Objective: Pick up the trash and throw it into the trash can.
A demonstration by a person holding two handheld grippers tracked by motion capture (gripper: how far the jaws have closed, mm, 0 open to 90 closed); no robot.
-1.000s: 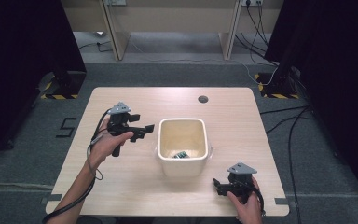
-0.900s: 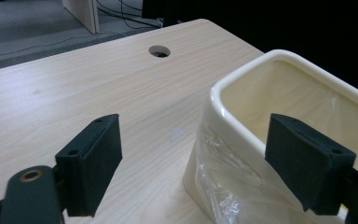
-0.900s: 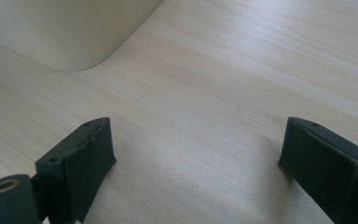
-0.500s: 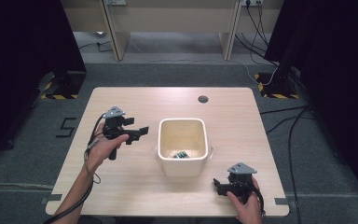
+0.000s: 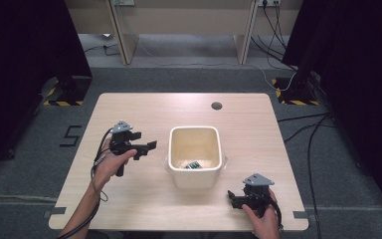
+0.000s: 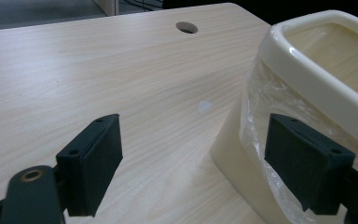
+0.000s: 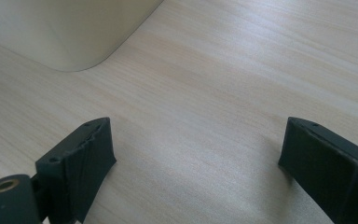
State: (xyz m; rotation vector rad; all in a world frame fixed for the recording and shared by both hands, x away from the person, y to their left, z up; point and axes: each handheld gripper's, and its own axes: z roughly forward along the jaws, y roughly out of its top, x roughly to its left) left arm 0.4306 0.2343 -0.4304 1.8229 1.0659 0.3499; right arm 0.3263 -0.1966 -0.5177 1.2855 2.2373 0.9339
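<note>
A cream bin on a wooden table, grey floor around it.

The table [image 5: 144, 107] bears a cream bin [image 5: 196, 177] right of its middle, nearer the near edge. A small green thing [image 5: 194, 165], too small to identify, lies in the bin's near end. Clear film [image 6: 265, 93] clings to the bin's left wall. A round hole [image 5: 216, 105] sits near the table's far edge, and a pale spot [image 6: 205, 106] marks the wood between hole and bin. On the floor, a "5" mark [image 5: 70, 136] lies left and cables [image 5: 308, 129] trail right.
</note>
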